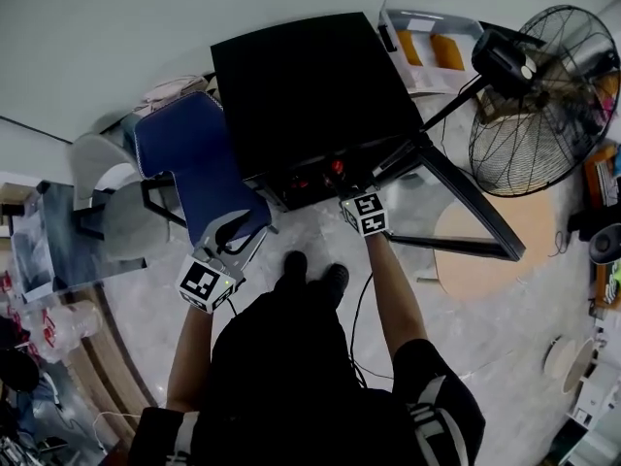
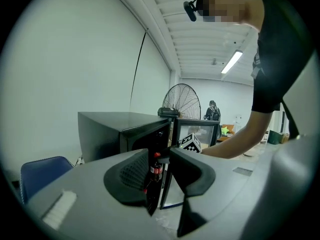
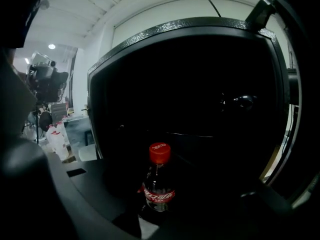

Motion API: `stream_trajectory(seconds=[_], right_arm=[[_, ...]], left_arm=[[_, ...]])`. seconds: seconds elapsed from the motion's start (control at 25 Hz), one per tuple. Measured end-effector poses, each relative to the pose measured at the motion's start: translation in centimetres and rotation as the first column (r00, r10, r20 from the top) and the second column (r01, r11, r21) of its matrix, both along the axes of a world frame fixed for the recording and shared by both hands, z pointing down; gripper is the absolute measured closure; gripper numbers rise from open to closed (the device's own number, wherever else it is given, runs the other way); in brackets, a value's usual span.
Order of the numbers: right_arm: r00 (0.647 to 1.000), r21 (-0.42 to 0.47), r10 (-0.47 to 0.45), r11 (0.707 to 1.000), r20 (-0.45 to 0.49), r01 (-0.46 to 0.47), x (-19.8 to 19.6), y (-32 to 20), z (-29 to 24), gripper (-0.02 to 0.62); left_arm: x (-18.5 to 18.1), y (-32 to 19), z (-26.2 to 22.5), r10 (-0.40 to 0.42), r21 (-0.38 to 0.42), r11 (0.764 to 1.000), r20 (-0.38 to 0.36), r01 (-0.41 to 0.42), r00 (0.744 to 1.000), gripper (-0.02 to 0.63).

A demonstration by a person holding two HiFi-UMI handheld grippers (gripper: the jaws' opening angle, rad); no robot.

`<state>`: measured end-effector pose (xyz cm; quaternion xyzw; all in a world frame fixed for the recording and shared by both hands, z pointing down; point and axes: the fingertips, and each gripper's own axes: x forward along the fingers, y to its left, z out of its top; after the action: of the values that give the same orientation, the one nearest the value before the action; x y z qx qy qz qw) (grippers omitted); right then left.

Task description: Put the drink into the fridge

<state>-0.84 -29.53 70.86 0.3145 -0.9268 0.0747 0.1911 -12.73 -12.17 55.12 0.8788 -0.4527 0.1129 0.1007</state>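
The black fridge (image 1: 310,85) stands with its glass door (image 1: 466,207) swung open to the right. My right gripper (image 1: 351,194) reaches into its dark opening, shut on a cola bottle (image 3: 159,184) with a red cap (image 1: 336,169). In the right gripper view the bottle stands upright between the jaws of the right gripper (image 3: 165,206), in front of the dark inside. My left gripper (image 1: 236,233) hangs lower left of the fridge, open, with nothing between its fingers. In the left gripper view the left gripper (image 2: 161,184) frames the far bottle (image 2: 156,170) at the fridge (image 2: 120,129).
A blue chair (image 1: 194,153) stands against the fridge's left side, with a grey chair (image 1: 126,212) further left. A large floor fan (image 1: 543,95) stands at the right, behind the open door. The person's feet (image 1: 310,270) are just before the fridge. Clutter lines the room's edges.
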Motion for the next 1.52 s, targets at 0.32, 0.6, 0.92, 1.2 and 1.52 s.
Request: stream_trajectory(seconds=[0.32,0.6,0.92,1.2,1.52], right_arm=[[1.000,0.001,0.018,1.000,-0.005,-0.018,-0.4,-1.4,1.8,0.463],[1.000,0.011,0.022,1.000,-0.014,-0.022,-1.0,-2.9,2.7,0.463],[0.999,0.008,0.001,1.000,-0.032,-0.001,-2.4,-4.0,3.8,0.463],[0.999,0.021,-0.007,1.000,-0.038,0.008,-4.0,-5.0,4.6,0.463],[1.000,0.039,0.019,0.999,-0.021,-0.018,-5.4,-5.6,5.3,0.462]], left_arm=[[-0.3,-0.2,1.4,-0.017,-0.014,1.000,0.002,0.017,1.000,0.472],[-0.6,0.2,2.6,-0.031,-0.035,0.999,0.010,0.032,0.999,0.472],[-1.2,0.3,3.0,-0.054,-0.044,0.998,0.013,0.055,0.998,0.472],[-1.9,0.7,3.4,-0.063,-0.056,0.996,0.026,0.064,0.998,0.472],[-3.4,1.6,4.0,-0.082,-0.070,0.994,0.039,0.085,0.996,0.472]])
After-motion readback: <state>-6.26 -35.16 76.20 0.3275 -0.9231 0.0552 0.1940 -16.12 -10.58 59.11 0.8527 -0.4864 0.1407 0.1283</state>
